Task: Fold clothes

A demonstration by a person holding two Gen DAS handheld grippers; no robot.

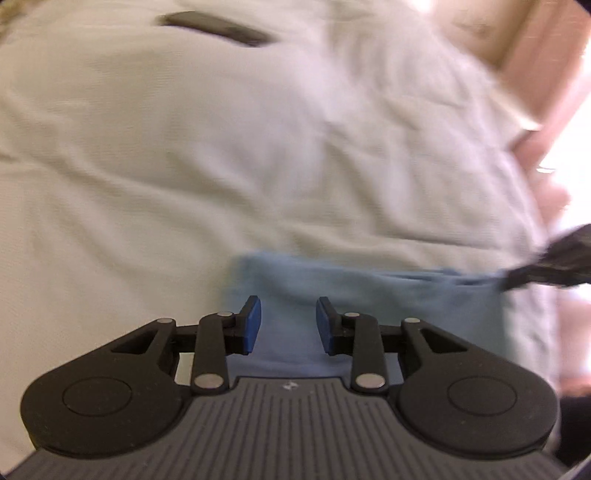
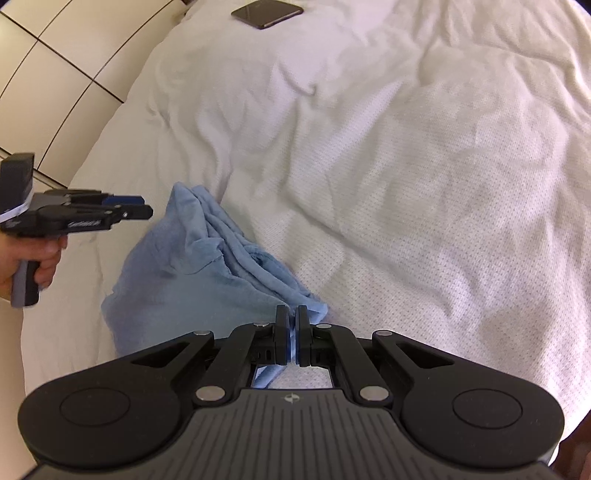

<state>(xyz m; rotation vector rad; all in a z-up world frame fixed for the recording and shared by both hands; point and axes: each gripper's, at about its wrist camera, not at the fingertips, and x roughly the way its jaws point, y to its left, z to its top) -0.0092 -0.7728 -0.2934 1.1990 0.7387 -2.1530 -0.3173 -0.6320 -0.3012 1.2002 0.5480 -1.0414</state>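
A light blue garment lies bunched in soft folds on the white bed cover. My right gripper is shut on the garment's near corner, and a strip of blue cloth shows between its pads. My left gripper hovers just above the garment's far left end, held by a hand. In the blurred left wrist view, my left gripper stands open over the blue garment with nothing between its pads. At the right edge of that view, the right gripper shows as a dark tip on the cloth's end.
A dark flat phone-like object lies far up the bed, also visible as the dark object. Cream panelled furniture runs along the bed's left side. The wrinkled cover spreads wide to the right.
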